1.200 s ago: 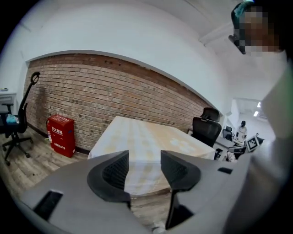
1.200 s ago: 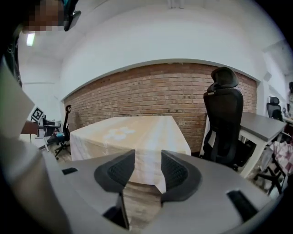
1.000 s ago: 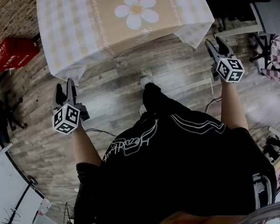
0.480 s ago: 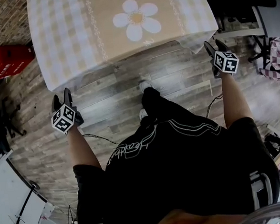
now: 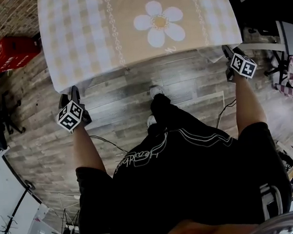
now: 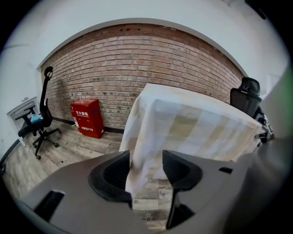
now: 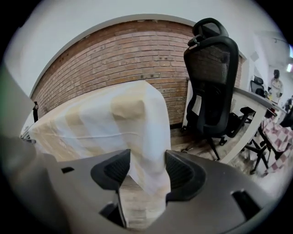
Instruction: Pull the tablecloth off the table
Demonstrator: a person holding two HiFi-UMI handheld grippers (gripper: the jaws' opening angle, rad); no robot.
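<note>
a: where's the tablecloth (image 5: 131, 35) right now?

b: on the bench, draped right over it so the top is hidden underneath. it's a soft, thin fabric, pale checks of cream and white down the sides, a tan panel through the middle with a big white daisy (image 5: 159, 27) printed on it. the edges hang down and the corners fall in loose points.

a: and the person?

b: standing at the near edge in a black shirt, arms spread, one tool at each near corner. the left tool (image 6: 147, 169) has the hanging left corner between its jaws. the jaws are closing, but i can see a gap between the cloth and one dark, ribbed pad, so nothing is pinched.

a: the other side?

b: the right tool (image 7: 145, 171) is spread wide, and the right corner drops down between its pads like a folded white wedge. it brushes the pads, though i can't see it squeezed.

a: what else is around?

b: grey-brown plank floor (image 5: 120, 101) with a worn grain and a rough red brick wall (image 6: 137, 59) behind. a red box (image 5: 12, 52) sits against that wall off to the left. on the right there's a black mesh-backed office chair (image 7: 213, 82) near a white desk (image 7: 247, 98).
</note>
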